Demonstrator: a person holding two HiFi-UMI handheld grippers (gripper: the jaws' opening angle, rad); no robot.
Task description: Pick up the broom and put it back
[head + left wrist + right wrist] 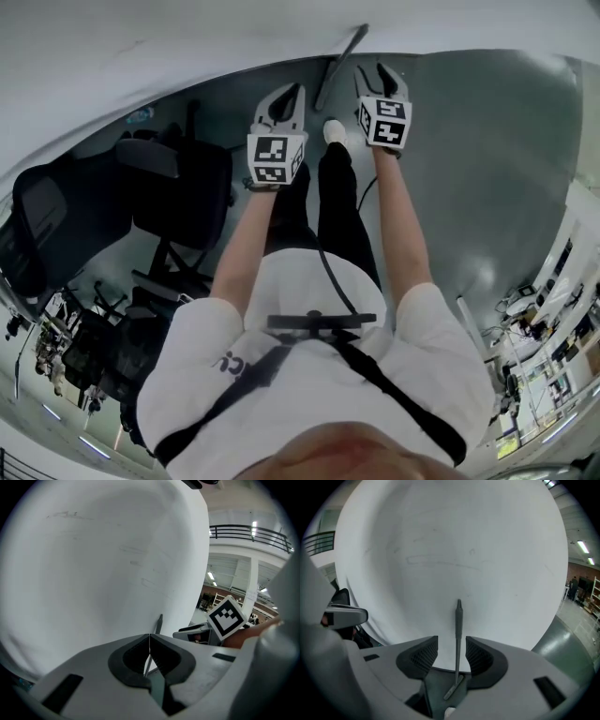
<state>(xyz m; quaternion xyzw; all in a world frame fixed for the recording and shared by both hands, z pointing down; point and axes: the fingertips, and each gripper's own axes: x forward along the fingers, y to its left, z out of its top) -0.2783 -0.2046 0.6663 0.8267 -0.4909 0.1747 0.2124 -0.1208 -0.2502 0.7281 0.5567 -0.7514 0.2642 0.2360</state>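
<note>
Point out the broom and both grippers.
broom [459, 618], right gripper view, on the thicker grip near the handle's top.
right gripper [452, 641], right gripper view, in the gap between its open jaw tips.
left gripper [149, 640], left gripper view, where its shut jaw tips meet.

No word, number or brand can be read.
- Black-and-white square markers sit on the left cube [275, 159] of the left gripper [284, 101] and the right cube [385, 122] of the right gripper [382, 80], both beyond the white shirt [309, 375]. They are patterns, not letters.
- On the shirt's left chest there is dark print [228, 361], partly under a black strap [246, 375]. It is illegible.
</note>
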